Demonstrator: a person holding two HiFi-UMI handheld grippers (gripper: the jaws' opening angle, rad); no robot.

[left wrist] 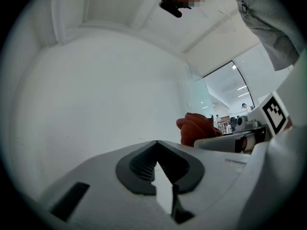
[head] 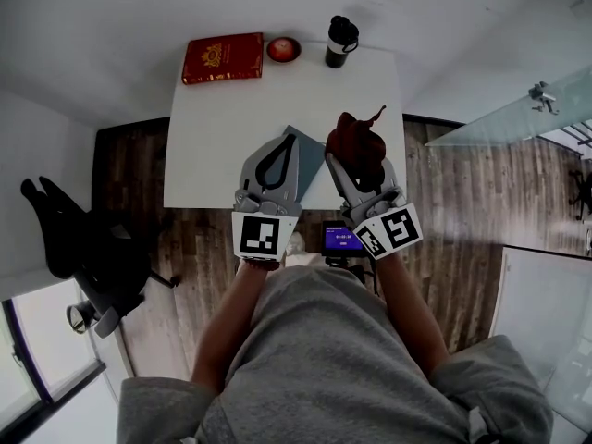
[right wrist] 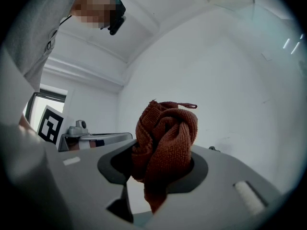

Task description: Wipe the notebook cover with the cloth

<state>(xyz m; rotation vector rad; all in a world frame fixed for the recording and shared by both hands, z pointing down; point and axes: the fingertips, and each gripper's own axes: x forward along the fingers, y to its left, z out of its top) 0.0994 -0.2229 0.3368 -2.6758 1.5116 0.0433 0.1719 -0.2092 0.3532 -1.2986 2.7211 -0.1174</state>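
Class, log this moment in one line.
left gripper: shut, empty | right gripper: shut on cloth | red book: far table corner, untouched

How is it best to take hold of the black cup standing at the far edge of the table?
Probably grip the black cup around the middle of its round body, coming level from the near side. It stands upright, and the red dish sits close on its left, so that side is tight.

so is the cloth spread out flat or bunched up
Bunched up. The cloth shows as a crumpled red-brown wad with its folds twisted together, pinched between the jaws of the right gripper.
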